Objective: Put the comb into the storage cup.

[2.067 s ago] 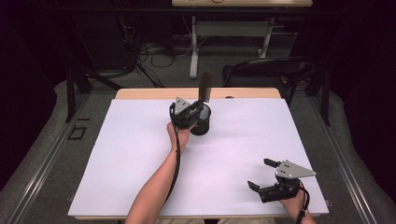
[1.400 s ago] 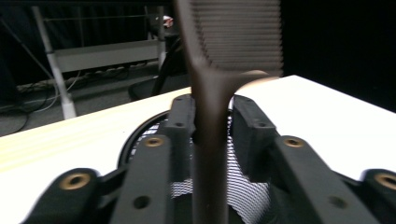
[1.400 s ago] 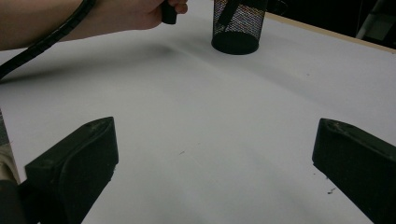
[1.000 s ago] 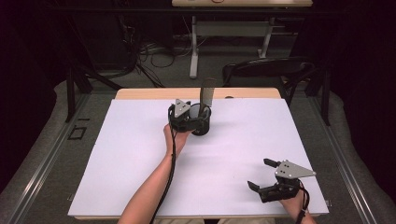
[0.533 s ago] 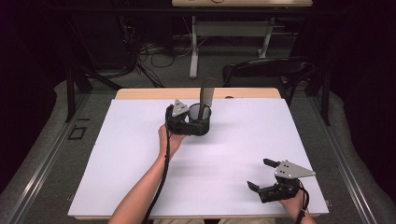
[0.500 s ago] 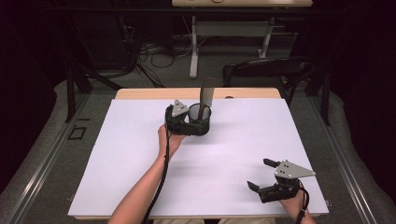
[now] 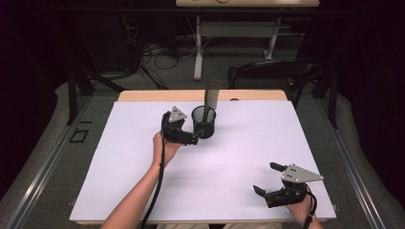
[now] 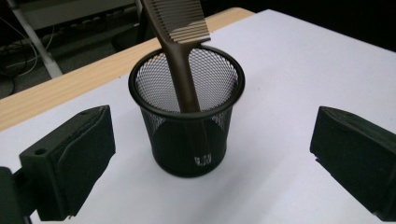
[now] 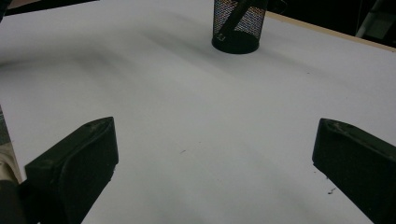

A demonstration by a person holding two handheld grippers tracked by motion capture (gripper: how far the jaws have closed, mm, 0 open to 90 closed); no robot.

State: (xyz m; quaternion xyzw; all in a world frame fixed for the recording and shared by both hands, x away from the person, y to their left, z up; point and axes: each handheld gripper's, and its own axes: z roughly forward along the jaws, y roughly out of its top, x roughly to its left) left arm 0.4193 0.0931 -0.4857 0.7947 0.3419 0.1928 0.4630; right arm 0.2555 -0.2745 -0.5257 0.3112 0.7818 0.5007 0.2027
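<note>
A black mesh cup (image 7: 204, 123) stands at the back middle of the white table sheet (image 7: 119, 171). A brown comb (image 7: 211, 95) stands in it handle down, teeth end up, leaning on the rim. My left gripper (image 7: 191, 135) is just left of the cup, open, with nothing between its jaws. In the left gripper view the cup (image 8: 187, 135) and comb (image 8: 180, 56) sit a short way ahead, centred between the wide-apart jaws. My right gripper (image 7: 266, 179) rests open and empty near the front right edge. In its view the cup (image 9: 237, 25) is far off.
The table's wooden back edge (image 7: 143, 95) shows behind the sheet. Beyond it are a dark chair (image 7: 272, 71) and a desk's legs on the floor with cables. The person's left forearm (image 7: 138, 195) crosses the front of the sheet.
My left gripper has drawn back from the cup, leftward and toward the person. The comb stays in the cup, now leaning slightly right. The right gripper has not moved.
</note>
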